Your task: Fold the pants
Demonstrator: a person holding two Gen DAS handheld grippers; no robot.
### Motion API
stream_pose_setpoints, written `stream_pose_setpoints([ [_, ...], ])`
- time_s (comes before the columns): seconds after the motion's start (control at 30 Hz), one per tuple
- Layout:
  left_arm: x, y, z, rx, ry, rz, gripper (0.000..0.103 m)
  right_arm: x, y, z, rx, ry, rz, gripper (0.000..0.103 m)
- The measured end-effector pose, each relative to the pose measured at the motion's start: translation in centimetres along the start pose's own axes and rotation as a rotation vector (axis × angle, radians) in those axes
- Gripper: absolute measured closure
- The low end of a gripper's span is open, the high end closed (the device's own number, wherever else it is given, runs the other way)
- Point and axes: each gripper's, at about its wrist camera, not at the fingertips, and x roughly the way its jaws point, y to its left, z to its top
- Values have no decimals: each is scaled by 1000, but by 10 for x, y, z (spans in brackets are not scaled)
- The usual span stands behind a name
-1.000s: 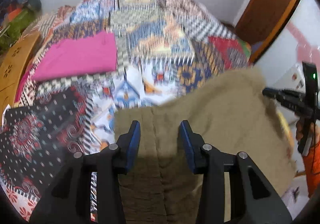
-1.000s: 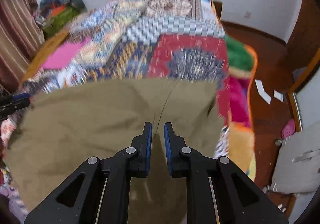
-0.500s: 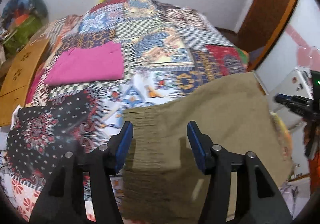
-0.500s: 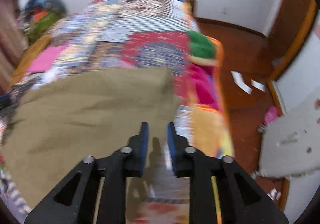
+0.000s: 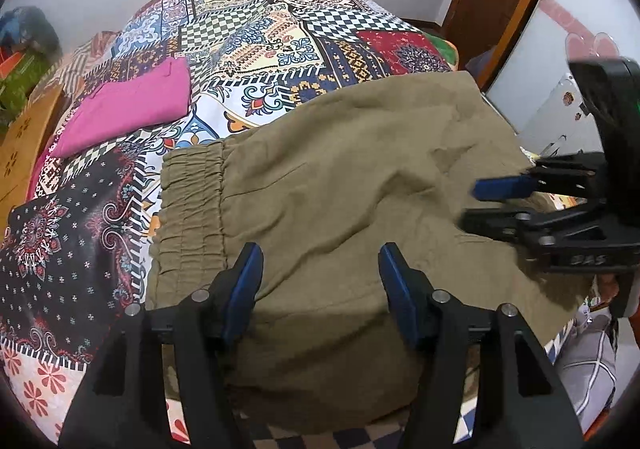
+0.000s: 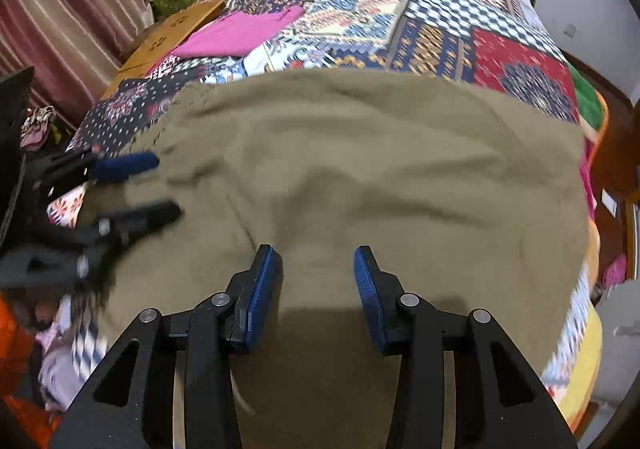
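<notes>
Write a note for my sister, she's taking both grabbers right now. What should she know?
Left tool: open, holding nothing, jaws just been opening, over the pants near the elastic waistband.
Right tool: open, empty, jaws just been opening, above the cloth.
Olive pants: lying flat on the patchwork bedspread, a few wrinkles. A folded pink garment lies further up the bed.
Done: pants laid down and let go.
Left: probably smooth and fold again.

Even, soft indoor light, moderately bright; no glare. Dark shadow pools on the olive-khaki cloth pants just ahead of each camera. Strong fisheye bulge, black vignette at the corners. The patchwork quilt on the bed reads sharp in the left view. Right view softer: the far edge of the pants and the other black tongs with blue pads are motion-smeared.
</notes>
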Motion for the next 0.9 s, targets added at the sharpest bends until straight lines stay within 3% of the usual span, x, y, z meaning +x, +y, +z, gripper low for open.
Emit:
stream_pose_setpoints([
  [0.13, -17, 11, 0, -30, -20, 29, 41, -14, -11, -15, 42, 26, -55, 64],
  [0.3, -53, 41, -14, -156, -69, 60, 11, -36, -34, -35, 142, -12, -90, 64],
  [0.37, -63, 52, -22, -204, -68, 63, 9, -48, -34, -38, 166, -49, -99, 64],
  [0.6, -69, 64, -56, -369, -25, -56, 9, -81, 4, -39, 114, -188, -122, 60],
  [0.83, -44, 52, -77, -505, 49, -271, 9, -72, 31, -27, 69, -228, -91, 59],
  [0.9, -39, 50, -77, -530, 47, -285, 5, -67, 37, -23, 69, -231, -72, 59],
])
